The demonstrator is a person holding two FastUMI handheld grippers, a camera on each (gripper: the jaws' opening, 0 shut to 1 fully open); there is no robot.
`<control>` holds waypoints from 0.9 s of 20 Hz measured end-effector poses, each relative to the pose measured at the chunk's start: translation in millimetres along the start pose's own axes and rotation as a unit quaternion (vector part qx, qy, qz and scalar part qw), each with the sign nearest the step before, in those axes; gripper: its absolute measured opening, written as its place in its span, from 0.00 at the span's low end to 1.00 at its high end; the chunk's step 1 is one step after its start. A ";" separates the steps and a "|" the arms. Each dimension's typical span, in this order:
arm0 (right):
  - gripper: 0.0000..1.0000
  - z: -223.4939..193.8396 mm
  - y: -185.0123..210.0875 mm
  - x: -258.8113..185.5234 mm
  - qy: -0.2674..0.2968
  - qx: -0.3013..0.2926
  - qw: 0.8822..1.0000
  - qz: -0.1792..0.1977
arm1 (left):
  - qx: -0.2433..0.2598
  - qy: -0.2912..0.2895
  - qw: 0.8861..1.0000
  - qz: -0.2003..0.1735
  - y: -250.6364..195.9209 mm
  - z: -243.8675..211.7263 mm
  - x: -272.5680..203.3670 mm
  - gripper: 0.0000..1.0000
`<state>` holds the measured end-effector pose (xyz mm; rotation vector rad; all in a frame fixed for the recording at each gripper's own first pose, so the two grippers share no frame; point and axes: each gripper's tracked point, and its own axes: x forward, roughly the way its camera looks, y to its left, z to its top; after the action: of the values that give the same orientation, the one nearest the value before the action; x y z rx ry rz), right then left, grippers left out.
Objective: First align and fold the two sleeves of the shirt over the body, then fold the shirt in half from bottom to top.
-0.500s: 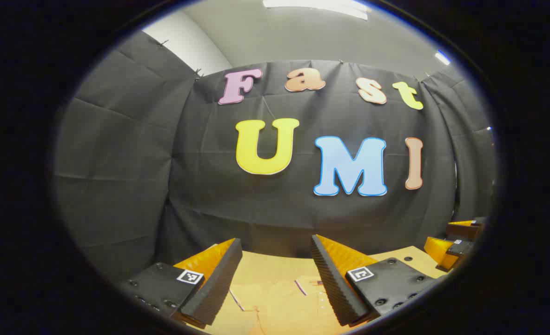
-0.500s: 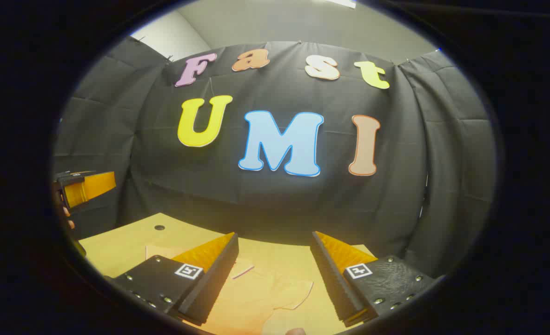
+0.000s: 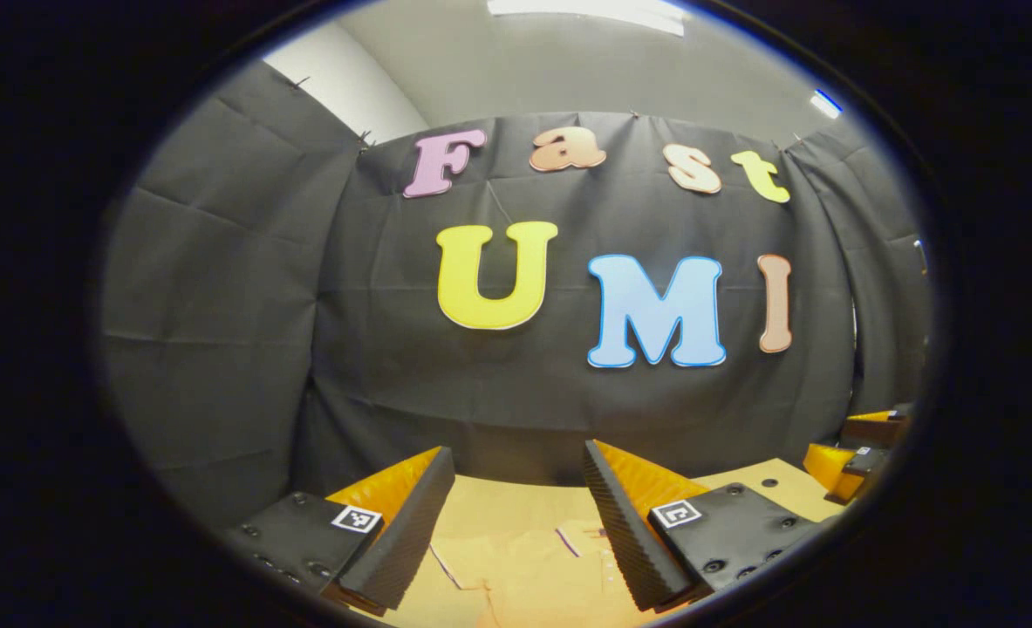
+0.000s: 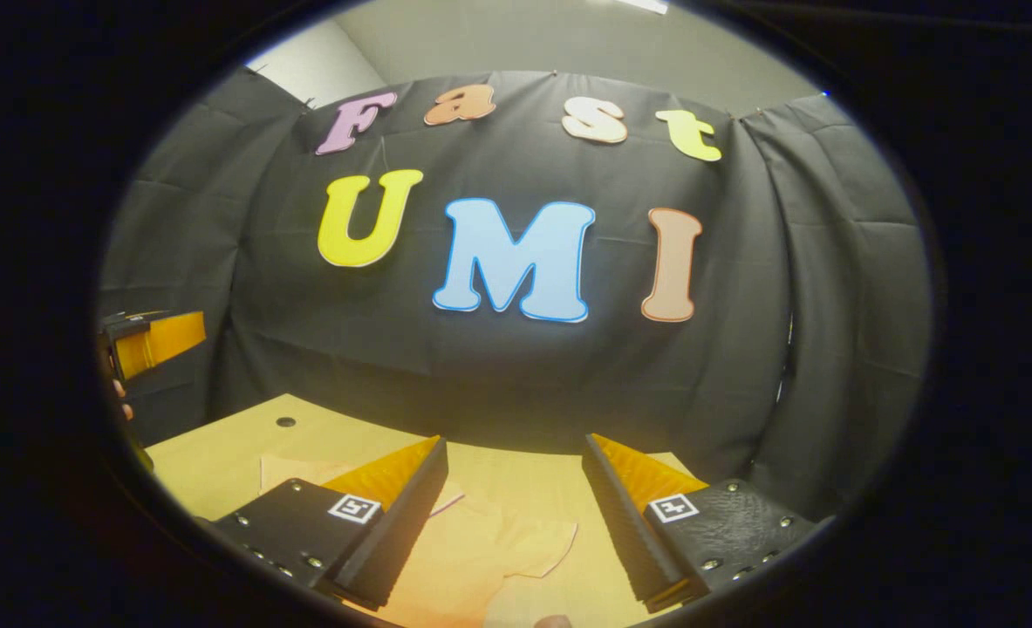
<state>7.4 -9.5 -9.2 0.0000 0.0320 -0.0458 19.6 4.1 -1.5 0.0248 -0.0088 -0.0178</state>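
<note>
A pale orange shirt (image 3: 529, 571) lies flat on the wooden table (image 3: 498, 506), its collar and button placket showing between my left gripper's fingers. My left gripper (image 3: 516, 523) hovers above it, open, with nothing between its fingers. In the right gripper view the shirt's sleeve (image 4: 516, 545) spreads out on the table (image 4: 219, 453) below my right gripper (image 4: 516, 515), which is open and holds nothing. The left gripper (image 4: 153, 340) also shows at the far left edge of the right gripper view, and the right gripper (image 3: 856, 445) at the far right edge of the left gripper view.
Black cloth walls close the booth behind and beside the table. A small round hole (image 4: 286, 422) marks the tabletop near its far left corner. The table's far edge runs just below the cloth.
Both views have shifted slightly: the right gripper view has tipped a little, so the wall sits higher and more tabletop shows. The grippers stay open and the shirt has not moved.
</note>
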 end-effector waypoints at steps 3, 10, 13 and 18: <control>0.98 -4.4 -2.3 5.3 0.004 0.000 1.000 -0.005 | -0.010 0.003 1.000 -0.002 -2.2 -4.9 7.5 0.97; 0.96 -16.6 -9.8 22.8 0.022 0.006 1.000 -0.014 | -0.015 0.016 1.000 -0.019 -14.5 -17.6 27.4 0.97; 0.96 -33.0 -14.7 34.7 0.044 0.010 0.999 -0.020 | -0.022 0.027 0.999 -0.025 -21.3 -26.4 34.9 0.97; 0.98 -67.8 -25.6 58.0 0.092 0.017 0.995 -0.032 | -0.011 0.036 0.999 -0.032 -29.6 -35.5 44.6 0.97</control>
<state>62.0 -37.7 -78.8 0.0377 0.2153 -0.1110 64.0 -25.4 -37.3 0.0034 0.0637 -0.0801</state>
